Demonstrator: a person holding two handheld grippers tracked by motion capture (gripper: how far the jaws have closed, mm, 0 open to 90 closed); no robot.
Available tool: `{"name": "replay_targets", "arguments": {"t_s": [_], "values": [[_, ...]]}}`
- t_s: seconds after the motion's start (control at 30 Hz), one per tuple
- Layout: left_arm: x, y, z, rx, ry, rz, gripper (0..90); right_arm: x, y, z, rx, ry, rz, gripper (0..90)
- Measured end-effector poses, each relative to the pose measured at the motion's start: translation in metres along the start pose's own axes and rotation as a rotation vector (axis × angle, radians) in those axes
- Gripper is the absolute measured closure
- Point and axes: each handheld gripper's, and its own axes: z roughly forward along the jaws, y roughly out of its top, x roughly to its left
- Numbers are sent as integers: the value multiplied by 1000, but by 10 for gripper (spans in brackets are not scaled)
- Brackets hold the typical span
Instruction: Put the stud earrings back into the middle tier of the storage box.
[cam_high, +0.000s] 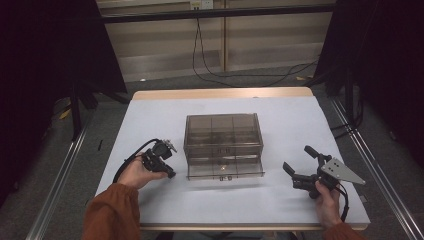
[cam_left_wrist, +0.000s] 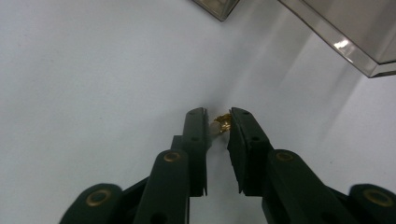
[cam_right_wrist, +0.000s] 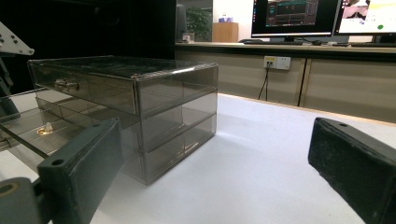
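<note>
From the high view, a smoky drawer box (cam_high: 223, 145) stands mid-worktop (cam_high: 150, 115), its bottom drawer (cam_high: 225, 170) pulled out. In the left gripper view, the left tongs (cam_left_wrist: 218, 122) pinch a small gold piece (cam_left_wrist: 223, 123) just over the worktop, beside the box. In the right gripper view, the right tongs (cam_right_wrist: 215, 154) gape wide, empty. Probably next: carry the piece into the drawer.

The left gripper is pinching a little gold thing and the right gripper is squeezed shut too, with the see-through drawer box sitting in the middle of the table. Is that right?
Not quite. The right gripper is open, not shut: the right gripper view shows its two jaws spread far apart with nothing between them. The rest holds: the left gripper pinches the little gold thing, and the see-through drawer box sits mid-table.
</note>
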Motion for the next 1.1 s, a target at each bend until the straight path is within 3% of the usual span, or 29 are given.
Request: {"name": "replay_targets", "arguments": {"t_s": [0.07,0.13,0.37,0.53,0.7,0.93,1.1], "values": [[-1,0,2,-2,1,-11,801,0,0,0,-1,1,0,28],[-1,0,1,1,-4,3,840,0,0,0,0,1,3,29],[0,-4,1,-29,-7,-12,862,0,0,0,0,0,3,29],[-2,-13,-3,-117,-22,-49,862,0,0,0,-1,-1,3,28],[-6,-22,-9,-181,-15,-47,862,0,0,0,-1,-3,3,28],[-12,-38,-19,-338,-6,-87,862,0,0,0,1,-2,4,28],[-14,-47,-22,-405,-10,-110,862,0,0,0,0,-2,3,28]]}}
